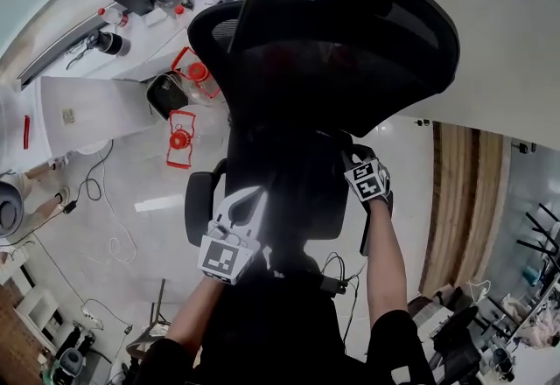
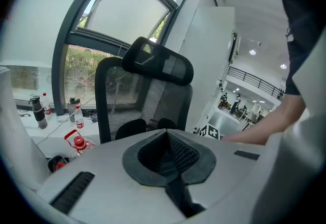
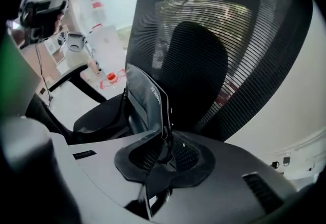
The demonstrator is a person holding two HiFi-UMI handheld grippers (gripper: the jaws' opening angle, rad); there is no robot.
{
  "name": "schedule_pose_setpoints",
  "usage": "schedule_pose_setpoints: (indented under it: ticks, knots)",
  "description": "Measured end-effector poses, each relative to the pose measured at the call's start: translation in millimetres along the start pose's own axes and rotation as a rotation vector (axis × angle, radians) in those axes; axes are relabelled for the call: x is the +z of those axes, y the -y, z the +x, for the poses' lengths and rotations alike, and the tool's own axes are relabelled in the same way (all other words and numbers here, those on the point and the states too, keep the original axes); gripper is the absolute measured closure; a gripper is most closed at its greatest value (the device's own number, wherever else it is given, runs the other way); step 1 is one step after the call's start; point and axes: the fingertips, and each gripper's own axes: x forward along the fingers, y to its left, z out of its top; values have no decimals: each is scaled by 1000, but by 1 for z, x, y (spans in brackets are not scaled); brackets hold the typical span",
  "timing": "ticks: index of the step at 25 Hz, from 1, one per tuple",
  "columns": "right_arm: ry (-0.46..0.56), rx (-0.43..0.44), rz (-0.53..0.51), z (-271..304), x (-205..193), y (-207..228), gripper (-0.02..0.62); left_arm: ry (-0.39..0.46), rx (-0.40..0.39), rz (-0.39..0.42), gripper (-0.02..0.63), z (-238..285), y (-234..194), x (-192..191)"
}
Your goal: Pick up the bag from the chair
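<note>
Bag point(image 3: 145, 102) in right claw point(image 3: 164, 150), only in right gripper view

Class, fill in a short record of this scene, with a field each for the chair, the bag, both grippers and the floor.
chair: black office chair with a mesh back
bag: dark and flat, upright over the seat, in front of the mesh back
right gripper: shut on the bag's top
left gripper: shut, nothing between its jaws, pointing at the chair
floor: red bottles lie beside the chair
</note>
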Motion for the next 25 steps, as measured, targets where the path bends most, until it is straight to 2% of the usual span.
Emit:
schedule_pose_setpoints:
  ticks: [3,5,8,10,12,14,16,19,22,25]
  knots:
    - [-6,3,-81,-7,-7,-14,552,3,-32,18,607,11,-5,-2]
    - [-3,14,-117,-11,-12,-21,554,-3,-42,60,607,19,-9,-1]
    - [1,30,-147,-15,-20,-30,554,-11,-23,167,606,32,-18,-2]
    - [-1,36,-160,-18,-24,-37,554,-61,-15,282,580,42,-24,-12]
    - [-2,38,-175,-19,-27,-42,554,-175,-44,404,451,58,-32,-34]
    - [-3,35,-189,-20,-29,-45,555,-322,-93,513,380,77,-43,-60]
    - [-9,32,-207,-22,-31,-48,555,-438,-115,632,351,95,-60,-81]
    - [-15,37,-242,-23,-31,-52,555,-565,-133,819,347,119,-85,-105]
    - [-17,35,-254,-26,-32,-55,555,-714,-200,941,339,135,-102,-136]
    - [-14,38,-256,-28,-35,-60,555,-818,-250,1050,337,142,-111,-164]
